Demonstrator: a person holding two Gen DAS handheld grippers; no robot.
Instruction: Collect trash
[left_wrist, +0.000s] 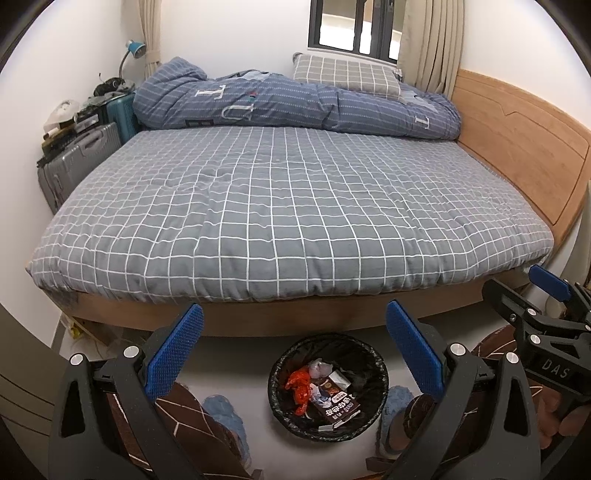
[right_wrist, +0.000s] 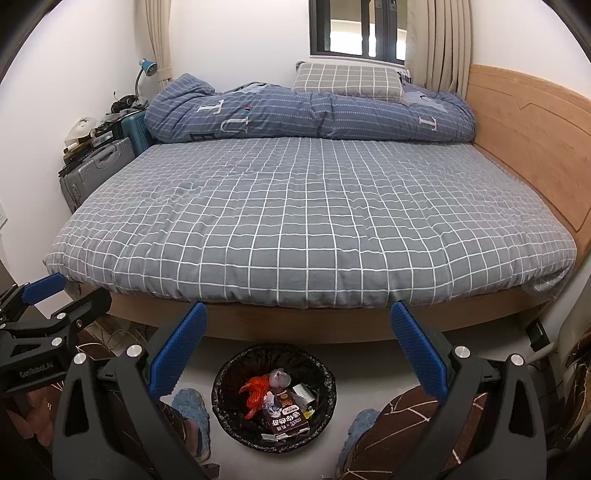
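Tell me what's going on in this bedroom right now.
A person stands at the side of the bed with a pair of tongs in each hand. Both the left tongs and the right tongs are open and hold nothing. On the floor between the person's feet sits a bin with a black liner, already holding a red wrapper, a brown carton and other scraps. No trash shows on the bed.

The bin (left_wrist: 328, 387) stands on the floor just before the bed's (left_wrist: 295, 206) near edge. In it lie a carton (left_wrist: 338, 406), a wrapper (left_wrist: 300, 387) to its left and other scraps. On the bed's far edge lies a quilt (left_wrist: 295, 103), with a pillow (left_wrist: 347, 75) behind it. Suitcases (left_wrist: 85, 155) stand left of the bed.
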